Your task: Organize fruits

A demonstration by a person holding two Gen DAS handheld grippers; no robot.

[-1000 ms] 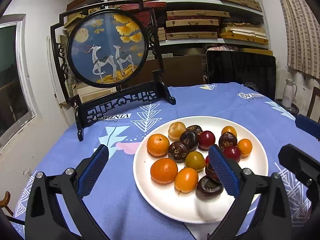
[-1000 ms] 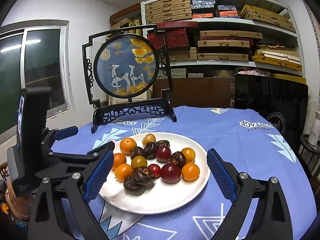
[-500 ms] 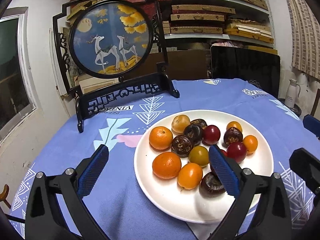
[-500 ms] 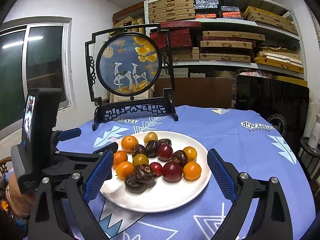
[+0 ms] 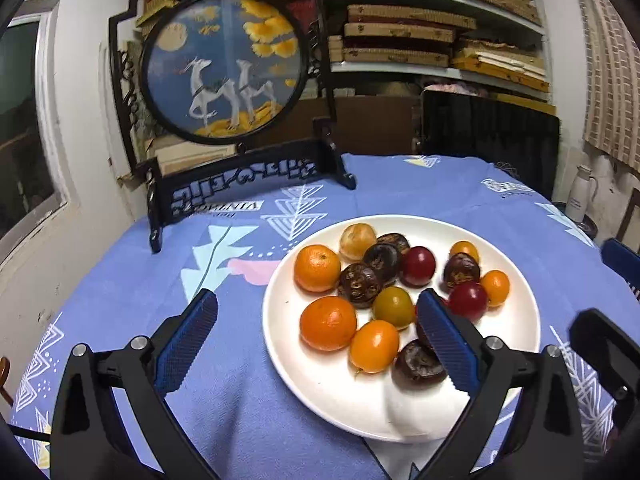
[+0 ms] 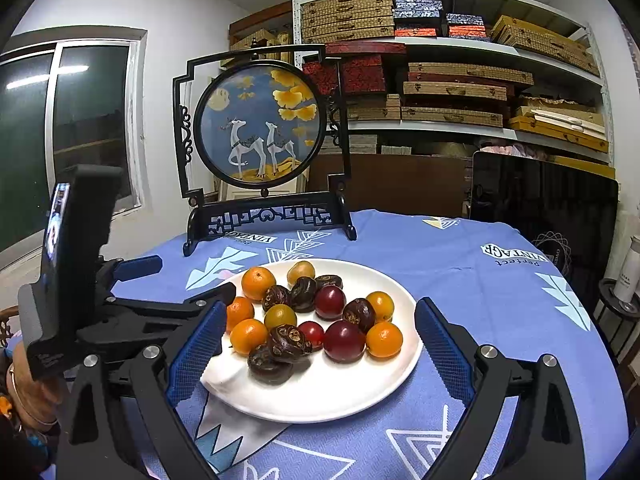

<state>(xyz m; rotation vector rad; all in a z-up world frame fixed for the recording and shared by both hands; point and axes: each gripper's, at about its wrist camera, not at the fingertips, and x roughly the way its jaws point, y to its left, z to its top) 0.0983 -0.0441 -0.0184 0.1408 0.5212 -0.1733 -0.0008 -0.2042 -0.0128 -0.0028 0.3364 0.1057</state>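
Two tongs, our left gripper (image 5: 318,344) and right gripper (image 6: 316,346), are wide apart, holding nothing, by the fruit plate (image 6: 320,400). We see a deer screen (image 6: 260,128) standing behind it.

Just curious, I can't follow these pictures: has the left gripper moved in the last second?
Yes. The left gripper has eased forward and lower: the round deer screen now sits higher in its view and the white plate looms larger.

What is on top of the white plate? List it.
On the white plate: orange tangerines, dark wrinkled fruits, red plums, a yellow-green fruit, a tan fruit. Anything beneath the pile or plate is covered.
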